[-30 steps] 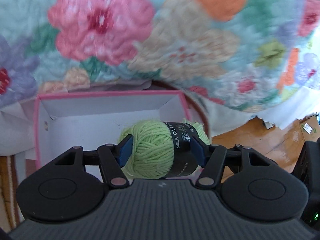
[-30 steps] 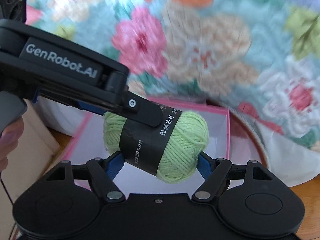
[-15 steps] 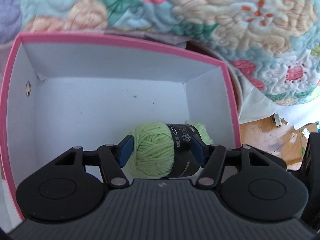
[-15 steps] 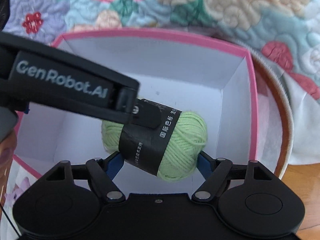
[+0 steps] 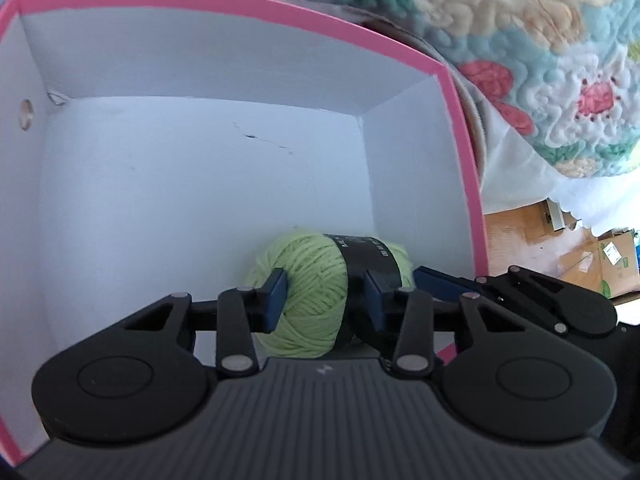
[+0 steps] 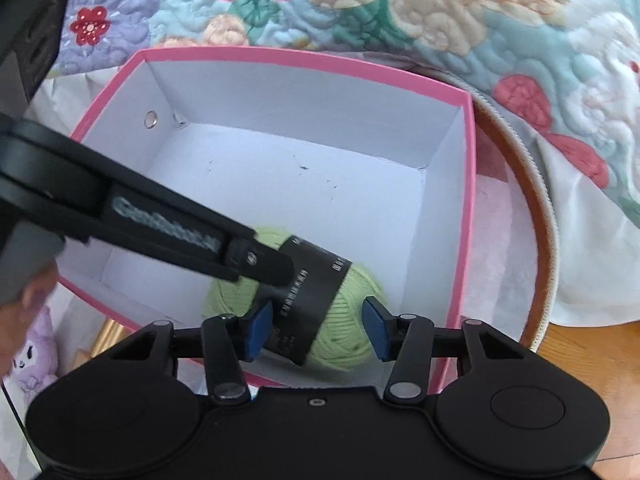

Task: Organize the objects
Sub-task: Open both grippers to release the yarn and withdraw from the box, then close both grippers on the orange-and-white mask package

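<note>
A light-green yarn ball (image 5: 312, 288) with a black paper band sits low in the near right corner of a pink-rimmed white box (image 5: 240, 8). My left gripper (image 5: 325, 300) has its blue pads pressed into the soft yarn and its jaws are closing. One finger of my right gripper (image 5: 436, 282) shows just right of the ball. In the right wrist view the yarn ball (image 6: 348, 320) is inside the box (image 6: 304, 62). My right gripper (image 6: 318, 328) pinches it from the near side, jaws closing. A left gripper finger (image 6: 264, 264) lies across the ball's top.
A floral quilt (image 6: 400, 8) lies behind and right of the box. A round brown-rimmed tray (image 6: 536, 200) sits under the box's right side. Wooden floor (image 5: 516, 232) and a cardboard carton (image 5: 616, 260) lie to the right. A purple plush toy (image 6: 32, 356) is at the left, below a hand (image 6: 32, 300).
Both grippers have sunk with the yarn ball from above the box down into it. Both pairs of pads now stand closer together on the ball.
</note>
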`<state>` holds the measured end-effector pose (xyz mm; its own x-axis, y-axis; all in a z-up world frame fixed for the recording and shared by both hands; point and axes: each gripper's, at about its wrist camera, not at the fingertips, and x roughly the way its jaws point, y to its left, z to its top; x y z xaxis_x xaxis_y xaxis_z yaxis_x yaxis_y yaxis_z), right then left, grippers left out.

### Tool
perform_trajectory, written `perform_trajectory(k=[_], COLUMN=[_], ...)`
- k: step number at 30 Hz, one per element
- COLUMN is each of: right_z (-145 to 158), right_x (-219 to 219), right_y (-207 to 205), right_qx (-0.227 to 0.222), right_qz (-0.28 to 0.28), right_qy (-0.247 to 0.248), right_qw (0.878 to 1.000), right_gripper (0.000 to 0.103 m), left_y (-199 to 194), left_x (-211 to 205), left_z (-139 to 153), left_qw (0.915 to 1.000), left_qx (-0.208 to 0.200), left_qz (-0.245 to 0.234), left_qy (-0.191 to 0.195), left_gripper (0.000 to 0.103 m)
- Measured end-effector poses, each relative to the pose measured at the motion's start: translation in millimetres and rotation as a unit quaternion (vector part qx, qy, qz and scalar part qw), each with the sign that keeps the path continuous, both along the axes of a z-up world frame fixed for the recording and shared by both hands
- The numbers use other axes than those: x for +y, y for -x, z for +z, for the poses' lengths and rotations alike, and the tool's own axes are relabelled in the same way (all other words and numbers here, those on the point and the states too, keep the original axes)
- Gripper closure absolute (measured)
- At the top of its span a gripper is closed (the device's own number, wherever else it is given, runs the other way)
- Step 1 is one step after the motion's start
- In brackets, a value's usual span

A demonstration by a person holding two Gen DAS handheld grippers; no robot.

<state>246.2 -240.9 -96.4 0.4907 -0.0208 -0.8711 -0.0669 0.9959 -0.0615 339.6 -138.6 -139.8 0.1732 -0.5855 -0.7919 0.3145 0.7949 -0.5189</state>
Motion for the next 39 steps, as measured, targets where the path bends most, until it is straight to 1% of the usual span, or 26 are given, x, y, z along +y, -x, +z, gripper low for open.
perform_trajectory(k=[3,4,5,6,8,10,15,19,22,23,25,26,28,32,36,39], right_z=[1.9,6.0,12.3,22.2,34.8,52.8,92.2,126.3,151.4,157.6,165.7,169.1,170.1,166.4,154.0,137.3], right_x=[-7.5,-6.6,-10.5,-19.5,-21.0,-22.8,-19.6,-16.6,-12.4,-9.6,-4.5,-1.7,3.4,9.6,17.1,26.3], right_y=[7.5,12.6,10.8,21.1,31.7,42.0,73.6,100.3,124.0,128.9,140.6,149.1,163.6,192.9,217.1,229.6], right_qx=[-0.015,-0.021,-0.026,-0.031,-0.044,-0.061,-0.091,-0.107,-0.117,-0.120,-0.126,-0.129,-0.132,-0.127,-0.119,-0.114], right_qz=[0.001,-0.001,-0.004,-0.006,-0.006,-0.001,0.016,0.023,0.032,0.036,0.042,0.046,0.053,0.066,0.082,0.099], right_qy=[0.014,0.010,0.003,-0.004,-0.016,-0.022,-0.024,-0.027,-0.034,-0.037,-0.043,-0.044,-0.045,-0.059,-0.074,-0.071], right_qw=[1.000,1.000,1.000,0.999,0.999,0.998,0.995,0.994,0.992,0.991,0.990,0.990,0.989,0.988,0.987,0.986], right_gripper=[0.048,0.048,0.048,0.048,0.047,0.044,0.041,0.040,0.038,0.037,0.036,0.036,0.035,0.035,0.034,0.034], left_y=[4.9,7.6,10.5,14.2,19.5,27.9,55.2,79.2,98.4,106.4,125.3,134.5,150.8,179.8,205.4,219.0], left_x=[-4.4,-4.4,-3.8,-2.5,3.8,10.1,36.5,49.0,50.3,52.8,60.6,63.6,70.0,82.1,89.4,89.2], left_z=[3.3,8.1,13.7,21.4,37.2,54.1,99.7,138.1,164.1,171.4,182.4,185.9,186.6,177.1,163.4,149.7], left_qw=[1.0000,1.0000,0.9999,0.9997,0.9993,0.9990,0.9981,0.9956,0.9935,0.9926,0.9905,0.9896,0.9896,0.9928,0.9947,0.9935], left_qx=[0.005,-0.002,-0.012,-0.023,-0.035,-0.039,-0.052,-0.072,-0.084,-0.086,-0.092,-0.097,-0.100,-0.085,-0.072,-0.072], left_qz=[0.000,0.001,0.002,0.002,0.002,0.002,-0.004,-0.006,-0.014,-0.019,-0.020,-0.023,-0.026,-0.022,-0.017,-0.014], left_qy=[0.008,0.005,-0.001,-0.009,-0.013,-0.019,-0.032,-0.060,-0.077,-0.083,-0.100,-0.104,-0.100,-0.081,-0.072,-0.086], left_gripper=[0.063,0.062,0.059,0.057,0.050,0.049,0.048,0.048,0.045,0.043,0.041,0.041,0.040,0.040,0.040,0.040])
